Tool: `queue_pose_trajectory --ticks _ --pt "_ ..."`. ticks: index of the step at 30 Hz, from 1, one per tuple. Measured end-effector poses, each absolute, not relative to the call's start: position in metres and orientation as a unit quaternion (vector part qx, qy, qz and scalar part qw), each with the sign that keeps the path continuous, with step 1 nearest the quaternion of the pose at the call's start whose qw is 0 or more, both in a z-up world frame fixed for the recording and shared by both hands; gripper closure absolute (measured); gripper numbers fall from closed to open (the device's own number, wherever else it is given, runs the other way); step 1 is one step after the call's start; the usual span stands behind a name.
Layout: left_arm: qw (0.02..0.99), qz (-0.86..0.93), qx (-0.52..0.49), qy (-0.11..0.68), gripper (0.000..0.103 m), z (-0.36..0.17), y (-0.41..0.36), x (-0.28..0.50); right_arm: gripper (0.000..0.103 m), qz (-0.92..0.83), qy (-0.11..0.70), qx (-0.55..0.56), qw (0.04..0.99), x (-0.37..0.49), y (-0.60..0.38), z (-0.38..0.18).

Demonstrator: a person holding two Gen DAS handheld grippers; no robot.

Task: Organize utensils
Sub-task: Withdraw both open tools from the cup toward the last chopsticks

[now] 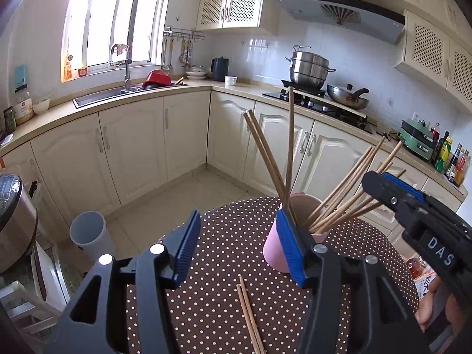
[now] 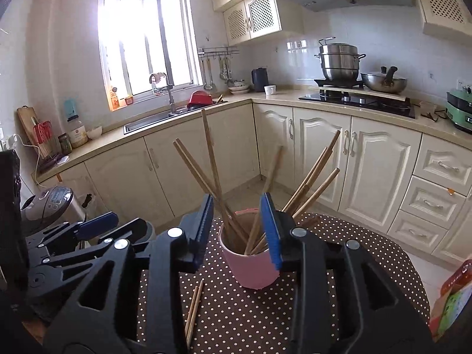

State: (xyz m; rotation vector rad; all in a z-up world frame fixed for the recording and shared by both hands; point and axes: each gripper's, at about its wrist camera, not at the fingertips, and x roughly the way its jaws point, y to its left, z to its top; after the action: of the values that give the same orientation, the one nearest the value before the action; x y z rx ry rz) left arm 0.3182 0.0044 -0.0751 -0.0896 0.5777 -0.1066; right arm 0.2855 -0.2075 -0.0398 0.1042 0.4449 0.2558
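Nearest to us in the left wrist view, our left gripper (image 1: 239, 247) has its jaws set about half apart with nothing between them; below the gap, two loose chopsticks (image 1: 249, 315) lie side by side on the brown dotted surface (image 1: 212, 265). The right-hand blue pad (image 1: 290, 247) of this gripper stands in front of the left side of the pink cup (image 1: 273, 250); whether it touches the cup we cannot tell.

In the right wrist view, our right gripper (image 2: 240, 233) hangs over the near rim of the same cup (image 2: 250, 268), jaws partly open. Several of the upright chopsticks (image 2: 212, 159) rise through the gap between the pads, but neither pad presses on one, so we hold nothing. One chopstick (image 2: 273, 171) close to the right pad is blurred. The loose pair (image 2: 193, 306) lies on the surface to the near left of the cup, and the left gripper (image 2: 97, 224) shows at the left edge of this view.

The cup stands near the middle of the round surface, with its chopsticks (image 1: 290, 135) fanning out, some leaning left and more leaning right. From the left view the right gripper (image 1: 392, 188) reaches in from the right, just above the right-leaning bundle.

Beyond the surface are the tiled floor (image 1: 188, 191), a white bin (image 1: 88, 233) at the left, and then the cream cabinets (image 1: 132, 147).
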Motion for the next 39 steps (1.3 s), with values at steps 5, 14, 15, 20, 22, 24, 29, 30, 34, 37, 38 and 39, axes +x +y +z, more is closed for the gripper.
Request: queue_pose_trajectory --ticks 5,14,15,20,22,24,29,30,34,37,38,39 --pt "0.956 -0.054 -0.040 0.285 0.047 -0.072 0.005 0.306 0.060 0.128 0.205 0.046 0.969 0.267 -0.210 -0.031" --pt "0.953 -0.054 -0.040 0.297 0.044 -0.076 0.010 0.286 0.060 0.140 0.203 0.043 0.968 0.236 -0.215 -0.033" --pt "0.952 -0.055 -0.040 0.300 0.043 -0.078 0.010 0.284 0.060 0.142 0.206 0.042 0.967 0.234 -0.214 -0.034" --pt "0.944 -0.052 -0.032 0.325 0.043 -0.091 0.015 0.276 0.060 0.152 0.226 0.030 0.962 0.223 -0.207 -0.052" --pt "0.941 -0.048 -0.030 0.334 0.043 -0.097 0.018 0.274 0.060 0.156 0.241 0.029 0.957 0.222 -0.204 -0.064" --pt "0.937 -0.042 -0.030 0.344 0.043 -0.106 0.022 0.273 0.060 0.158 0.255 0.029 0.953 0.223 -0.202 -0.074" --pt "0.928 -0.032 -0.044 0.369 0.043 -0.127 0.033 0.272 0.060 0.165 0.293 0.028 0.941 0.227 -0.196 -0.102" --pt "0.926 -0.031 -0.045 0.372 0.043 -0.130 0.035 0.271 0.060 0.166 0.303 0.027 0.938 0.228 -0.193 -0.109" --pt "0.921 -0.027 -0.051 0.386 0.043 -0.146 0.041 0.270 0.060 0.177 0.353 0.015 0.919 0.236 -0.180 -0.139" --pt "0.917 -0.025 -0.054 0.395 0.043 -0.154 0.044 0.271 0.068 0.188 0.391 0.003 0.901 0.243 -0.170 -0.162" --pt "0.916 -0.025 -0.054 0.396 0.043 -0.155 0.045 0.271 0.069 0.192 0.401 0.000 0.896 0.245 -0.167 -0.168" --pt "0.916 -0.025 -0.054 0.398 0.043 -0.158 0.046 0.271 0.069 0.194 0.411 -0.001 0.891 0.247 -0.164 -0.175"
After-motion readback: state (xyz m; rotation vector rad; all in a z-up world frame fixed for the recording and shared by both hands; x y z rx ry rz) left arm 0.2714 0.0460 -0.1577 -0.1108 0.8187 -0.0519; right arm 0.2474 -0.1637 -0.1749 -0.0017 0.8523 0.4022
